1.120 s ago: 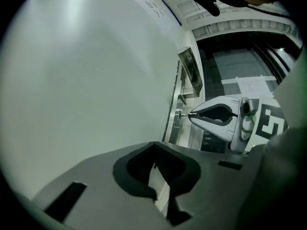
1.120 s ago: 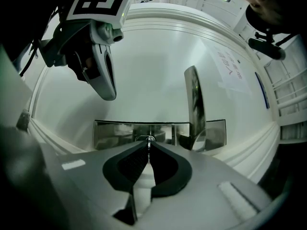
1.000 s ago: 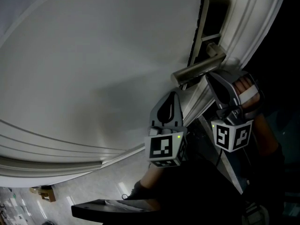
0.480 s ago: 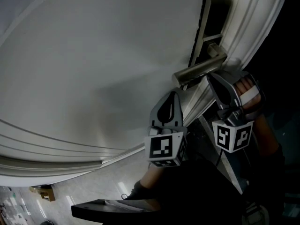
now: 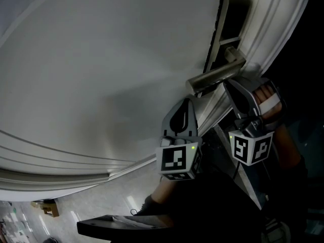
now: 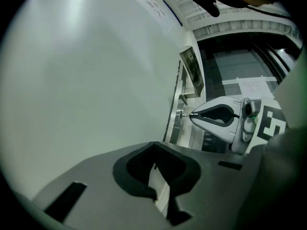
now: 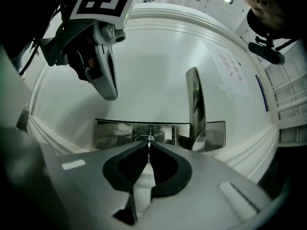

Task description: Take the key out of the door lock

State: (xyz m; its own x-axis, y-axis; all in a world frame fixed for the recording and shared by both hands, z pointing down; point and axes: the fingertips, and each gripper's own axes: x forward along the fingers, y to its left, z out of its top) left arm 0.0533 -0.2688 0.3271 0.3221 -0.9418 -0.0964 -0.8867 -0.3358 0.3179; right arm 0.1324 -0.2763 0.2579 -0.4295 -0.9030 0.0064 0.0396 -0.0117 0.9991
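Observation:
A small metal key (image 7: 149, 139) sticks out of the keyhole in the shiny lock plate (image 7: 115, 131) on the white door (image 5: 101, 75). My right gripper (image 7: 148, 145) is shut on the key, just below the lever handle (image 5: 215, 75). In the left gripper view the key (image 6: 184, 113) shows as a thin stub between the right gripper's tips and the lock plate (image 6: 173, 119). My left gripper (image 6: 152, 148) is shut on nothing and points at the bare door panel left of the lock. In the head view the left gripper (image 5: 188, 102) hangs beside the right gripper (image 5: 226, 82).
The lever handle (image 7: 194, 104) stands out from the plate just right of the key. A paper notice (image 7: 232, 71) is stuck higher on the door. The door frame moulding (image 5: 273, 29) runs beside the lock, with darkness beyond. Tiled floor (image 5: 101, 204) lies below.

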